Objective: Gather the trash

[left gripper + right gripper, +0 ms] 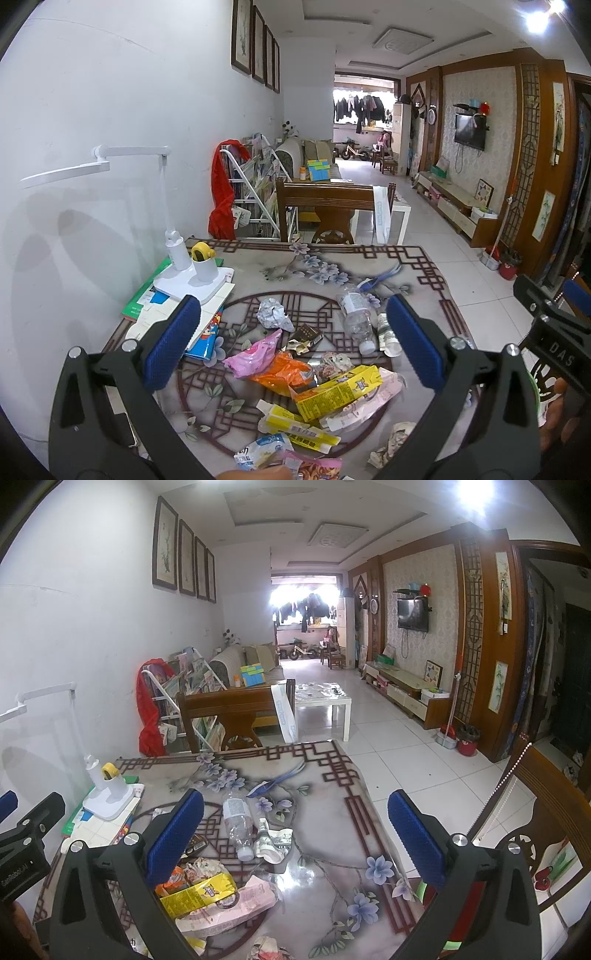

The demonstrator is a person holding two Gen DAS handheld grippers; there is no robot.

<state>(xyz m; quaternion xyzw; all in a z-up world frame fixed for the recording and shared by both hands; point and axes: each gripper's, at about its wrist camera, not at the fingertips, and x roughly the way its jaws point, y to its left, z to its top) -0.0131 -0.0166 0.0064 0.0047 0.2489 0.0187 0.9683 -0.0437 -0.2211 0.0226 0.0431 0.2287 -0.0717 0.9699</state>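
Blue-padded and spread wide, your left tongs [293, 339] hang over the litter with nothing between the pads; your right tongs [295, 834] are just as wide apart and empty, off to the right side of the same pile.

The trash sits bunched toward the near middle of the floral-patterned surface [413, 266]. In the left view you have a yellow carton [338, 391] lying tilted across a pink wrapper [364, 404], an orange bag [282, 373] touching its left end, a pink plastic bag [253, 352] just beyond that, and a crumpled foil ball [271, 314] farther back. A clear plastic bottle [356, 317] lies on its side, cap toward you, with a small tube [388, 334] just beside it on the right.

On the left, the white lamp base [192, 282] and the stack of books [166, 306] crowd the wall edge, so there is little room there. The right view shows the open stretch: from the bottle [238, 825] rightward the surface is bare up to its right edge [373, 812], where white floor tiles [424, 760] begin. A wooden chair back [546, 812] stands near your right pad, and another wooden chair [325, 199] closes the far edge.
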